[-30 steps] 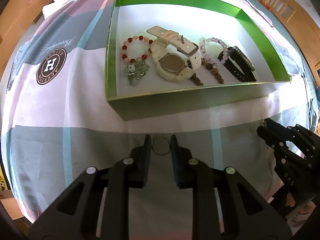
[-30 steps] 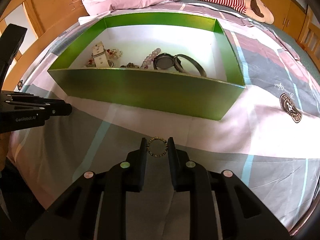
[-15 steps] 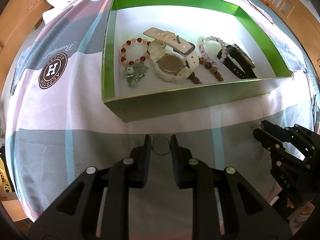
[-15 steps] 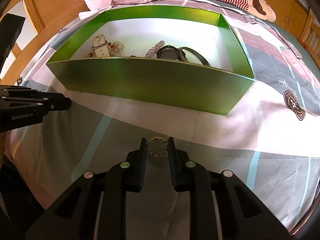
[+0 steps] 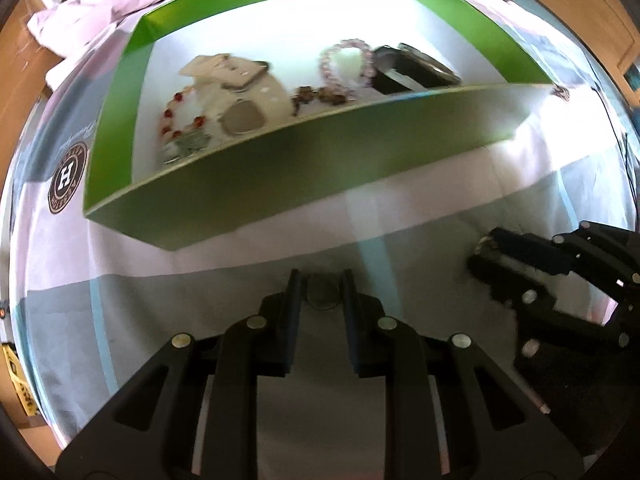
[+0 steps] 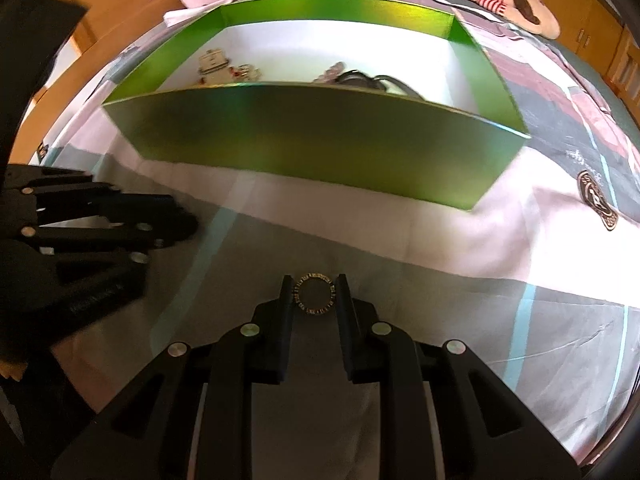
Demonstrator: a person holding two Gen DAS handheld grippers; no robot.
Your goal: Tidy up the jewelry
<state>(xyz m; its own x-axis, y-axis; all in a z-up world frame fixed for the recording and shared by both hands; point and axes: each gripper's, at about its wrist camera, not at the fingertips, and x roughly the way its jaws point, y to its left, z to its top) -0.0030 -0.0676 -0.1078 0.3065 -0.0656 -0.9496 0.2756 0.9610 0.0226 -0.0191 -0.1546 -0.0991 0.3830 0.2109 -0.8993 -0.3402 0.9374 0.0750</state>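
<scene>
The left gripper is pinching a thin dark ring between its fingertips, the ring sitting upright and touching both fingers; the view is blurred, so finer detail cannot be told. The right gripper is gripping a gold-and-black ring with a patterned band, held face-on between both fingers. In the left wrist view, the right gripper is appearing at 3 o'clock, near the bedsheet; in the right wrist view, the left gripper is appearing at 9 o'clock. The green box is lying at 12 o'clock from both grippers, apart from them, with its near wall facing the cameras. Inside it, the white watch is resting at the left, the red bead bracelet is touching its left side, the pink bead bracelet is lying toward the center-right, and the black watch is lying just beside it at the right. A round brown logo is showing on the sheet at 9 o'clock from the box.
</scene>
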